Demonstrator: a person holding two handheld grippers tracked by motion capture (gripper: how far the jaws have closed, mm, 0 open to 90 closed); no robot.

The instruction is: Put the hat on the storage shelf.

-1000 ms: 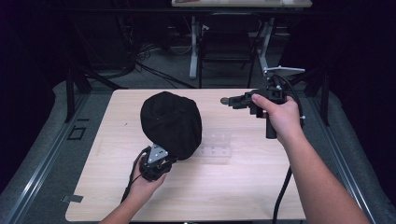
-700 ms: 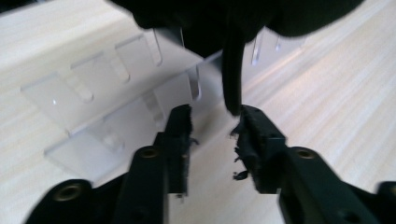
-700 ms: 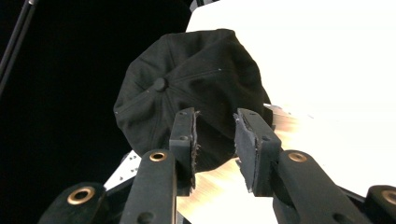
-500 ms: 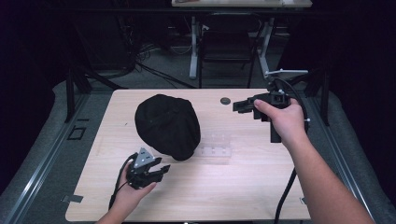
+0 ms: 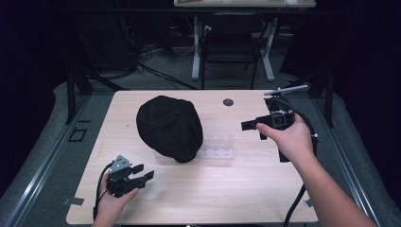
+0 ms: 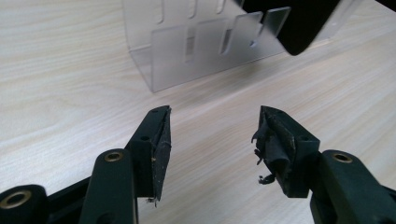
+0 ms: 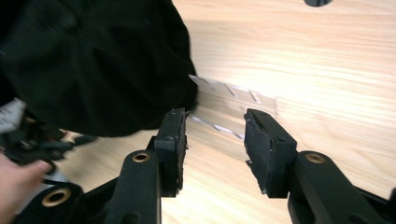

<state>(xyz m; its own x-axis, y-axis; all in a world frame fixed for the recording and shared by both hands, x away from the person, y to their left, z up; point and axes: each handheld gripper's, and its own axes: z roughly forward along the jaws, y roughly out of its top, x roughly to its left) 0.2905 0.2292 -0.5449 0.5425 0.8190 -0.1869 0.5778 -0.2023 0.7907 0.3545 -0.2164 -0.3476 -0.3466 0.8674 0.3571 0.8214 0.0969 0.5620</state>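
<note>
Tool state first: the left tool has just spread its jaws and grips nothing, bare table showing between its pads in the left gripper view. We see it drawn back toward the near edge, clear of the black cap it stood against a second ago. The right tool has also been opening and is empty. The cap rests over the clear plastic stand at mid-table. We judge the placement done.
</note>
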